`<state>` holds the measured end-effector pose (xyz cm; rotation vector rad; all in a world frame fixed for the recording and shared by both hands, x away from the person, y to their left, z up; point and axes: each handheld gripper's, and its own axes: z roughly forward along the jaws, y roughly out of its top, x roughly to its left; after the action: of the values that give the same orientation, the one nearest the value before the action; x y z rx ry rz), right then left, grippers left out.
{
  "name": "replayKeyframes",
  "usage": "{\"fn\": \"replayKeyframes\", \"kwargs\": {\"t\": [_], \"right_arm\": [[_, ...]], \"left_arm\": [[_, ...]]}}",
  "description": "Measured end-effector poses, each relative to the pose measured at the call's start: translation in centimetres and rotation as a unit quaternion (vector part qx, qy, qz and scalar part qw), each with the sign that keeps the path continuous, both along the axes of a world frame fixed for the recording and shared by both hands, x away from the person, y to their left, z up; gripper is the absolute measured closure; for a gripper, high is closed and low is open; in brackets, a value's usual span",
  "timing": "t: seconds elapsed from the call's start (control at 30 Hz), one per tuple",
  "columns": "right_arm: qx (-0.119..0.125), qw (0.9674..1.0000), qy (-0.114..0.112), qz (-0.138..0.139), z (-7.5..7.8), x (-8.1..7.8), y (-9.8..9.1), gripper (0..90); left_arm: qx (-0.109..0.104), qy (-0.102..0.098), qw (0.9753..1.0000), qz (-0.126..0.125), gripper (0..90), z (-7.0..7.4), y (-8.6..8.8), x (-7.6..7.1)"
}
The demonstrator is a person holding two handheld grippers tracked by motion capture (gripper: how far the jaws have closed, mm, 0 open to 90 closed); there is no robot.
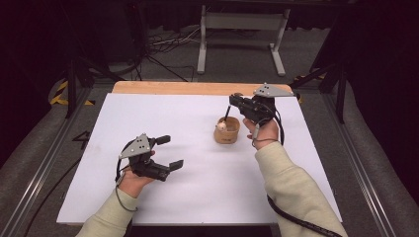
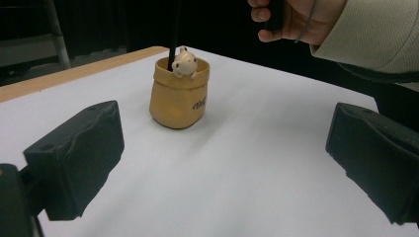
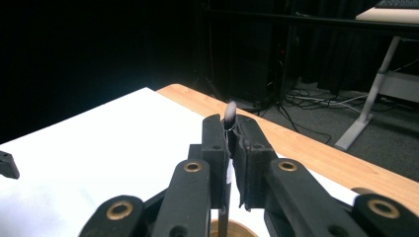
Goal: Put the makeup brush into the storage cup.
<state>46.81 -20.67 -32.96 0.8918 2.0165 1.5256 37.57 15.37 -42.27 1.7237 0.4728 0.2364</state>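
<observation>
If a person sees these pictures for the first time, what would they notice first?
Probably the tan pot with a small animal figure at its rim, right of the table's centre. The right gripper is shut on a black pen that stands in it. The left gripper waits open nearer the person.

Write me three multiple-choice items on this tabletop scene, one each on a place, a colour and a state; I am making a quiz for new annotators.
1. Where does the thin black pen have its lower end?
A. flat on the table
B. inside the small tan sack-shaped pot
C. on the floor

2. What colour is the table's top sheet?
A. white
B. green
C. red

3. How do the left gripper jaws stand?
A. shut on the pen
B. shut on the pot
C. wide open, holding nothing

Key: 1 B, the pen rises from the pot, clamped in the right gripper; 2 A, the sheet is white; 3 C, its jaws are apart.
</observation>
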Motion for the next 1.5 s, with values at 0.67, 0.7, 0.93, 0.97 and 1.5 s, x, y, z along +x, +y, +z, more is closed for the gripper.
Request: {"fn": "replayKeyframes", "kwargs": {"t": [0.67,0.7,0.93,0.97,1.5], "right_arm": [[0.025,0.9996,0.002,-0.013,0.8,-0.9,-1.0,36.4],[0.026,0.9996,0.000,-0.010,0.9,-1.1,-1.2,34.2],[0.036,0.9992,-0.013,0.013,1.7,-2.6,-2.3,16.3],[0.036,0.9992,-0.015,0.013,1.7,-2.9,-2.4,11.5],[0.018,0.9964,-0.073,0.040,1.4,-6.9,-5.8,0.0]], "left_arm": [[-0.003,0.000,1.0000,0.000,2.0,0.2,0.1,-0.1],[-0.003,0.001,1.0000,0.000,1.9,0.3,0.2,-0.2],[0.000,-0.002,1.0000,0.004,1.5,0.3,1.0,-0.7],[-0.001,-0.001,1.0000,0.006,1.5,0.3,1.2,-0.8],[-0.011,0.002,0.9998,0.016,0.9,0.8,3.5,-1.8]]}}
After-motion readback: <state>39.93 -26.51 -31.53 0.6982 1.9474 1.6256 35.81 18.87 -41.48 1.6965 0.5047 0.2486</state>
